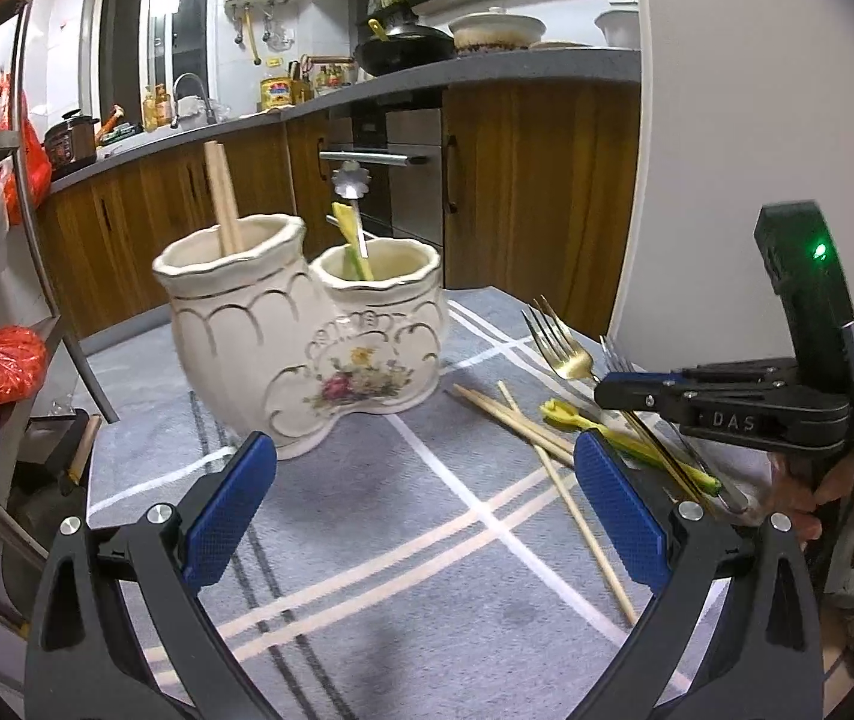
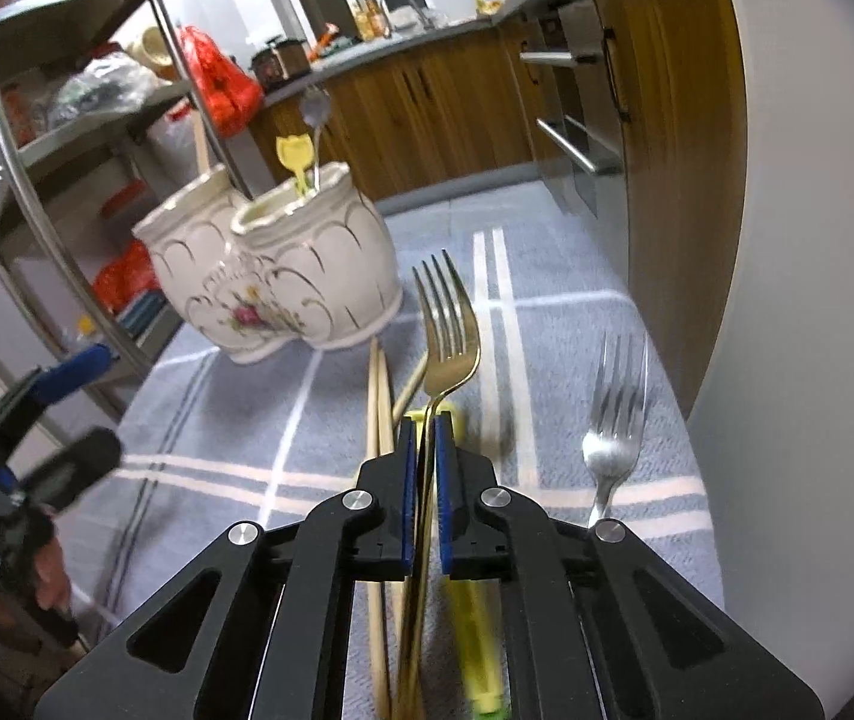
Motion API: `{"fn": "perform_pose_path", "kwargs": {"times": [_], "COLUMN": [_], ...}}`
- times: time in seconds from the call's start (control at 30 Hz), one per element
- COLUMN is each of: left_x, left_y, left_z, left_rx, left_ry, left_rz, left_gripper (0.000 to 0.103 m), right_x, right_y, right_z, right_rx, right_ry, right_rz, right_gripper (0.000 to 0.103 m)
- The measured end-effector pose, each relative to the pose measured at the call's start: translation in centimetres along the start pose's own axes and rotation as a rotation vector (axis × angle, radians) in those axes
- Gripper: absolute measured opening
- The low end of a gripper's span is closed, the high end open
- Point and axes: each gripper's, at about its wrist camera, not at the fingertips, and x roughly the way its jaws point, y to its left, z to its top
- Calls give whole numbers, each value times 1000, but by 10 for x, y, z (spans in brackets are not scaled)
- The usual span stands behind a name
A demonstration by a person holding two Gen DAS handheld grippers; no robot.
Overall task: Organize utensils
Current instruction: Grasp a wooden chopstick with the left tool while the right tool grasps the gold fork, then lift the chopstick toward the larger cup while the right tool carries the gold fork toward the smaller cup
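Observation:
A white ceramic two-pot holder point(image 1: 306, 348) point(image 2: 282, 276) stands on the grey checked cloth. Wooden chopsticks point(image 1: 222, 198) stick out of its left pot; a yellow utensil point(image 1: 354, 240) and a silver spoon point(image 1: 350, 180) stand in the right one. My right gripper point(image 2: 425, 420) point(image 1: 607, 390) is shut on the handle of a gold fork point(image 2: 448, 324) point(image 1: 565, 342), tines pointing away. Beside it lie loose chopsticks point(image 2: 378, 408) point(image 1: 547, 438), a yellow utensil point(image 2: 481, 630) point(image 1: 607, 438) and a silver fork point(image 2: 613, 420). My left gripper point(image 1: 423, 510) point(image 2: 75, 408) is open and holds nothing, just in front of the holder.
The cloth-covered table point(image 1: 427, 570) ends behind the holder. Wooden kitchen cabinets point(image 1: 535, 192) and an oven run along the back. A metal rack point(image 2: 66, 120) with red bags stands at the left. A white wall point(image 2: 787, 360) is close on the right.

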Motion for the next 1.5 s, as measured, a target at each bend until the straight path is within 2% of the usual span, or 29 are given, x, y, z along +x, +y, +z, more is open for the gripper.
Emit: {"fn": "perform_pose_path", "kwargs": {"times": [0.2,0.33,0.4,0.47,0.5,0.57,0.67,0.73,0.9,0.97,1.1,1.37,1.5], "left_x": [13,31,39,47,51,59,69,76,93,97,96,65,54], "left_y": [-14,-25,-32,-38,-41,-47,-55,-58,-57,-57,-59,-47,-39], "left_z": [1,-1,-3,-6,-8,-11,-14,-16,-6,-2,2,18,21], "left_rx": [21,31,36,37,35,39,55,61,52,56,90,82,95], "left_ry": [42,123,157,198,221,256,292,320,326,332,335,203,198], "left_rz": [-13,-32,-45,-61,-75,-99,-119,-122,-84,-80,-83,-27,-24], "left_gripper": [98,97,93,75,72,58,46,33,22,5,4,4,4], "right_x": [-8,-20,-25,-27,-30,-33,-37,-39,-46,-48,-51,-55,-55], "right_y": [-4,1,2,2,2,3,2,2,4,4,3,2,4], "right_z": [3,6,7,7,7,7,7,8,6,5,4,2,2], "right_rx": [6,-13,-19,-21,-25,-30,-30,-31,-40,-44,-46,-51,-52], "right_ry": [-51,-109,-133,-151,-164,-176,-186,-193,-214,-221,-231,-250,-248], "right_rz": [18,37,47,56,59,63,74,80,99,106,115,119,116], "right_gripper": [6,6,6,6,6,6,6,6,6,6,6,6,6]}}
